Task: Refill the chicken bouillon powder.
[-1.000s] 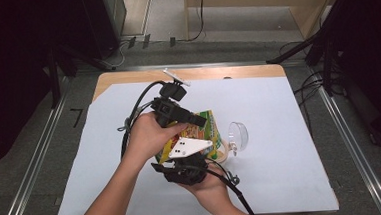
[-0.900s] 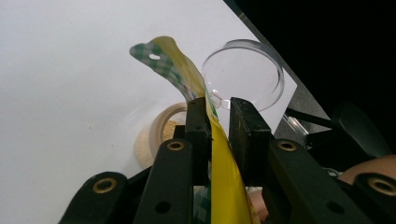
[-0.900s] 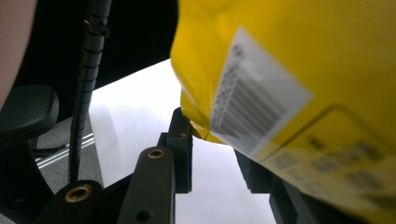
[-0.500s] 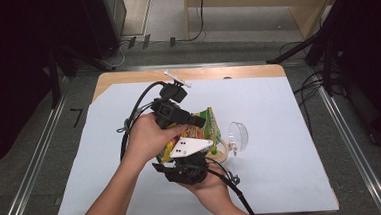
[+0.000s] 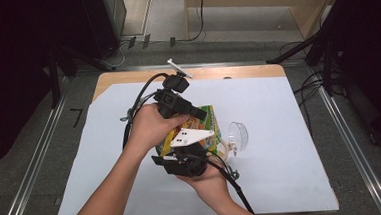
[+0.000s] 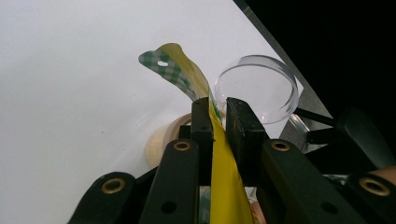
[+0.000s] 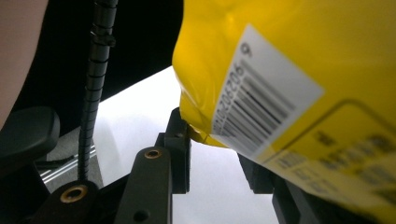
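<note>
I hold the yellow snack bag (image 5: pixel 200 129) over the middle of the desk (image 5: pixel 290 131), between my two hands. My left hand-held gripper (image 6: pixel 218 119) is clamped on the bag's sealed top edge, the green-checked corner curling up past its tips. My right hand-held gripper (image 7: pixel 219 154) sits under the barcode side with its jaws apart and the bag's lower corner just between them. The bag's long axis runs from one hand-held gripper to the other, so pulling it open would mean closing the right one first, I judge. The clear glass (image 5: pixel 236 136) lies on its side just right of the bag.
</note>
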